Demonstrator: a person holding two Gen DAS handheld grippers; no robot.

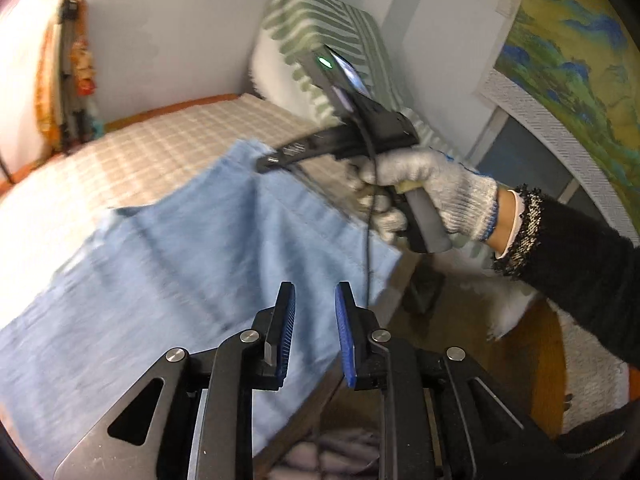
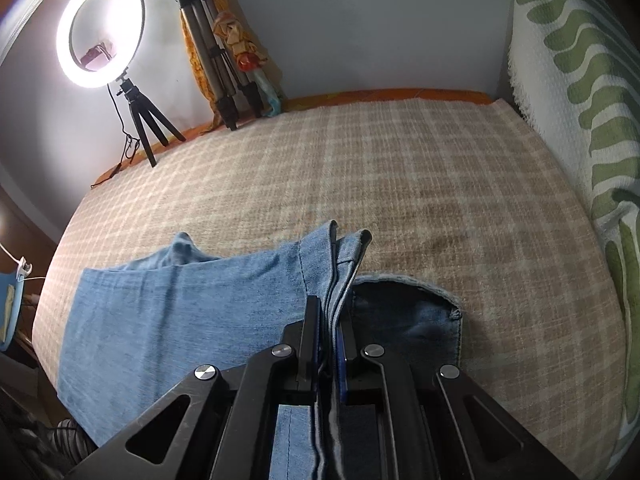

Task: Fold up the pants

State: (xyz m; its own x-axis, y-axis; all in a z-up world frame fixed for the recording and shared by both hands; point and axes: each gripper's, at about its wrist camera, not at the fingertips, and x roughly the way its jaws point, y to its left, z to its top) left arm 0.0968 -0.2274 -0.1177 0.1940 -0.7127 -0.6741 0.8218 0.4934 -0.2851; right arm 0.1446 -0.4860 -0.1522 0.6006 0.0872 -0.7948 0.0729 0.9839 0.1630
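Note:
Light blue denim pants [image 1: 180, 264] lie across the near edge of a bed with a beige checked cover [image 1: 180, 136]. My left gripper [image 1: 315, 300] is open and empty, its blue pads just above the pants' near edge. My right gripper [image 2: 331, 312] is shut on a bunched edge of the pants [image 2: 180, 312] and lifts it off the bed; layers of denim stick up between its fingers. In the left wrist view the right gripper [image 1: 272, 160] shows from the side, held by a gloved hand, pinching the far corner of the pants.
A green and white patterned cushion [image 2: 580, 100] stands along the bed's right side. A lit ring light [image 2: 100, 32] on a small tripod and a folded tripod [image 2: 220, 60] draped in orange cloth stand at the far wall. A painting [image 1: 580, 52] hangs at the right.

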